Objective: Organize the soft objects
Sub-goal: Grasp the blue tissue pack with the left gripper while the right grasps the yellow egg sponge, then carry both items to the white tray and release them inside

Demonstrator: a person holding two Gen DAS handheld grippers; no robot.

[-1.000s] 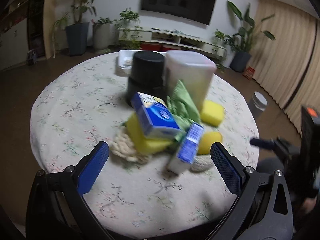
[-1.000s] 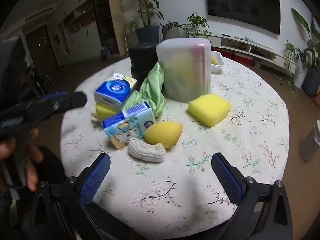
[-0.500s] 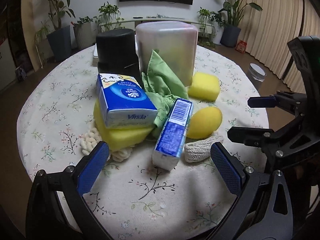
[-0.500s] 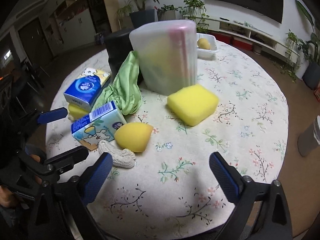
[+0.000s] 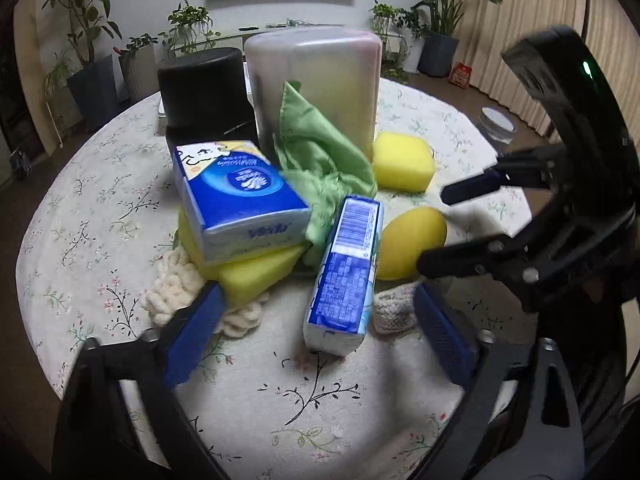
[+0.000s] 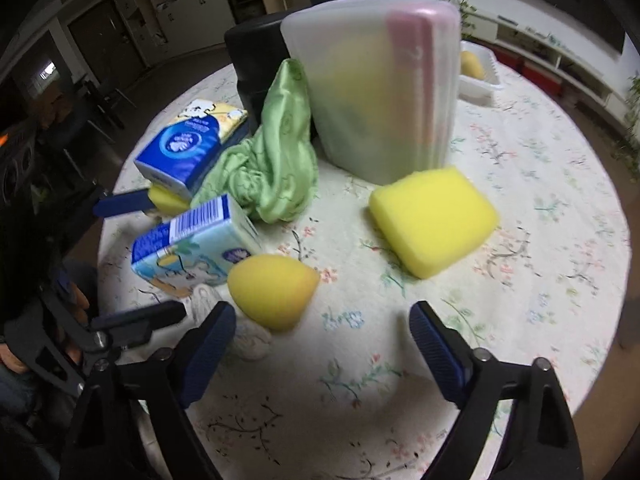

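Tablecloth [image 5: 100,200] was piled with soft stuff, both grippers — left [image 5: 316,344], right [image 6: 320,352] — narrowing but gripping nothing, tissue pack [image 5: 344,272] and egg sponge [image 6: 274,290] just ahead, so probably next: close in.

A blue Vinda tissue pack [image 5: 236,196] lies flat and tilted on top of a yellow sponge [image 5: 256,272], which rests partly on a cream knitted cloth [image 5: 176,292]. Just beside them a second tissue pack [image 5: 344,268], blue and white with a barcode, stands on its long edge, its far end against a crumpled green cloth [image 5: 320,160] that leans up a translucent upright container [image 5: 316,80]. A yellow egg-shaped sponge [image 6: 272,284] lies on its side next to that pack, touching a small cream knitted pad [image 5: 394,308]. A second rectangular yellow sponge [image 6: 432,220] lies flat, apart from the pile, near the container's base.
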